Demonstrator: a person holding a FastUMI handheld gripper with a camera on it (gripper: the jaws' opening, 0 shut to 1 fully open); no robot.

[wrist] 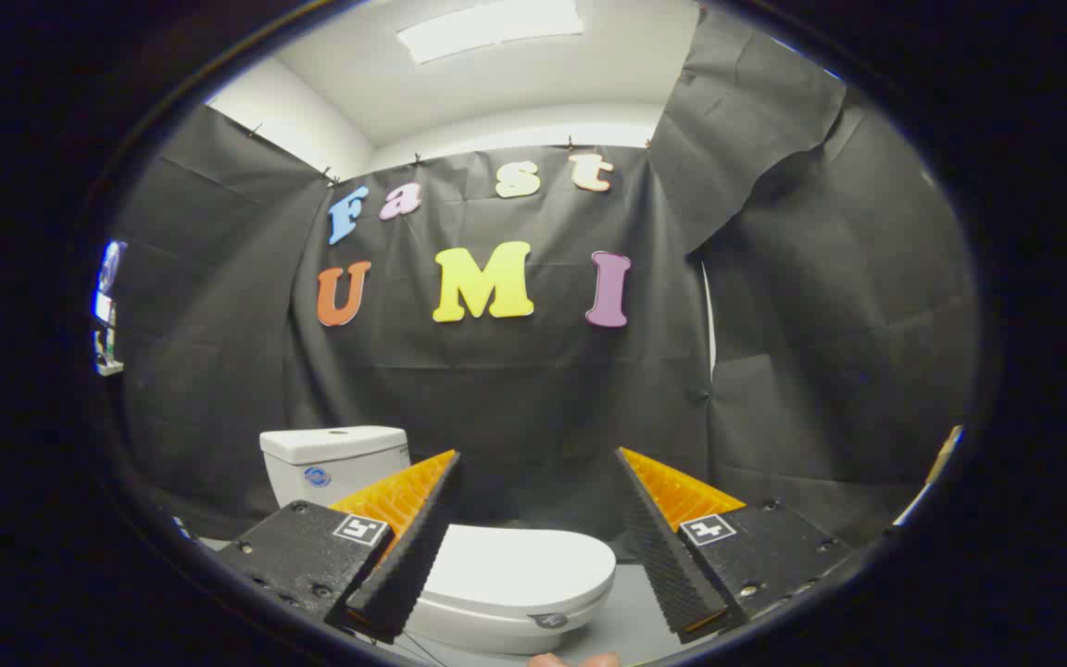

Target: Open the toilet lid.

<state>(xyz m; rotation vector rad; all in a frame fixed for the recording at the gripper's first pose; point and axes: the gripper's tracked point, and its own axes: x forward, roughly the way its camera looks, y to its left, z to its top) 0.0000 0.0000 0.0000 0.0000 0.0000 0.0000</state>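
Lying flat and closed, the toilet lid [515,565] sits low between the wide-spread jaws of the gripper [538,482], touching neither, with the tank [334,463] behind it.

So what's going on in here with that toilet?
A person is holding a two-finger gripper over a white toilet in a cloth-walled booth. The toilet lid is down, lying flat between and just below the fingers. The fingers are spread wide and touch nothing. The tank stands behind.
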